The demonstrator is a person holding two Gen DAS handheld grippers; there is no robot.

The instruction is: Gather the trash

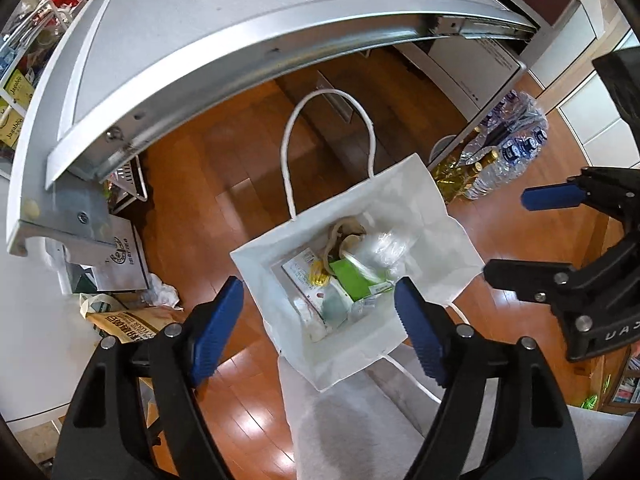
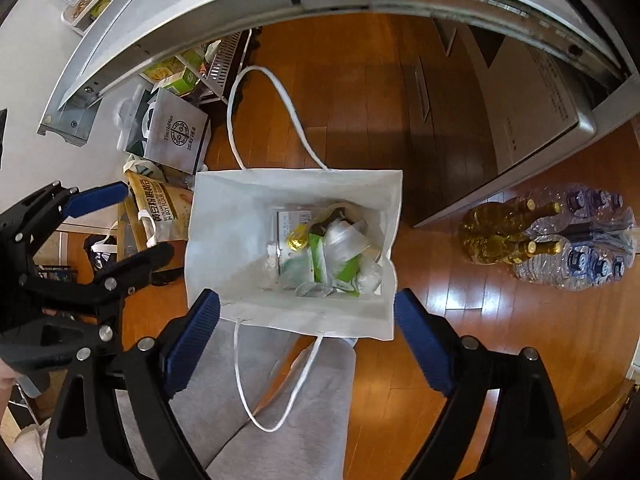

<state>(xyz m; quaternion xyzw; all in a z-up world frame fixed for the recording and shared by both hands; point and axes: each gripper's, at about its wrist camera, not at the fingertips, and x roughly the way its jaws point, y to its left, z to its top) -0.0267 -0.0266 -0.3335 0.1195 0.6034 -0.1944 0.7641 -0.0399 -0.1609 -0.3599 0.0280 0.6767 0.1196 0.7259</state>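
A white paper bag (image 1: 400, 200) with rope handles stands open on the wooden floor, also in the right wrist view (image 2: 224, 216). Inside lie trash pieces: green wrappers (image 1: 352, 276) (image 2: 320, 256), clear plastic (image 1: 380, 248) (image 2: 344, 236), a gold foil piece (image 2: 297, 242). My left gripper (image 1: 320, 320) is open and empty above the bag's near rim; it also shows in the right wrist view (image 2: 132, 220). My right gripper (image 2: 308, 336) is open and empty above the bag; it also shows in the left wrist view (image 1: 508, 232).
A silver table edge (image 1: 240, 40) overhangs the far side. Packed water bottles (image 2: 592, 248) and gold-capped bottles (image 2: 500, 232) stand on the floor to the right. A grey gift bag (image 2: 176, 136) and a flour bag (image 2: 160, 208) sit left. Grey trouser legs (image 2: 280, 400) are below the bag.
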